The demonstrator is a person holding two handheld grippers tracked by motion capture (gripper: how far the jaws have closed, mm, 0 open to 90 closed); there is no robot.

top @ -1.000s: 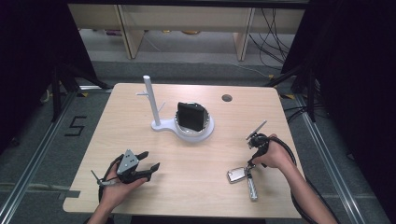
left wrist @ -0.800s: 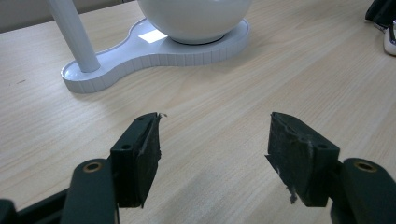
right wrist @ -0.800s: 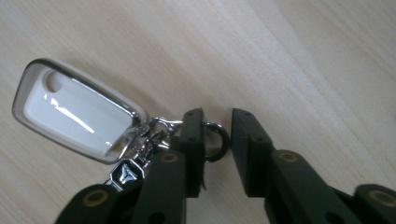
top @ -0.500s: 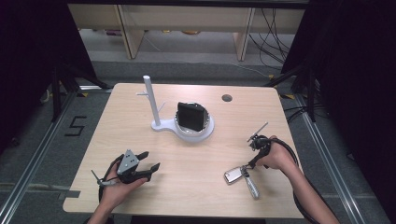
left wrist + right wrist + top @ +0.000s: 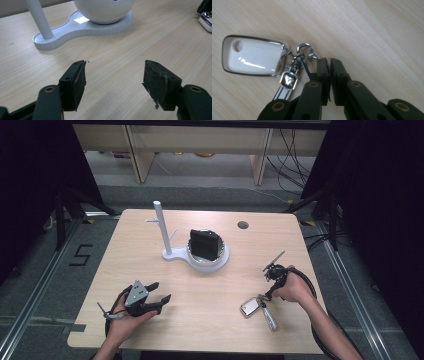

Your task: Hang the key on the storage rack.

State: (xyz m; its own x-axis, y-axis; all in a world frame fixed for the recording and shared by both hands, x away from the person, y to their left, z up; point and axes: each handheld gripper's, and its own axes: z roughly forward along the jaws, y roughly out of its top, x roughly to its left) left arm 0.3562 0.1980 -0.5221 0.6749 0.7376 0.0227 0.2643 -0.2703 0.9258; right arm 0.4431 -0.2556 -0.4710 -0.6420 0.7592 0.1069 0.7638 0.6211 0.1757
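Just left of the right gripper (image 5: 329, 61), key fob (image 5: 254, 56) flat on table (image 5: 200, 300), jaws having just been closing, together, nothing visible between.

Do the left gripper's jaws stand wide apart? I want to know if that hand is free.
Yes: in the left gripper view the left gripper has its jaws far apart, with bare wooden table between them.
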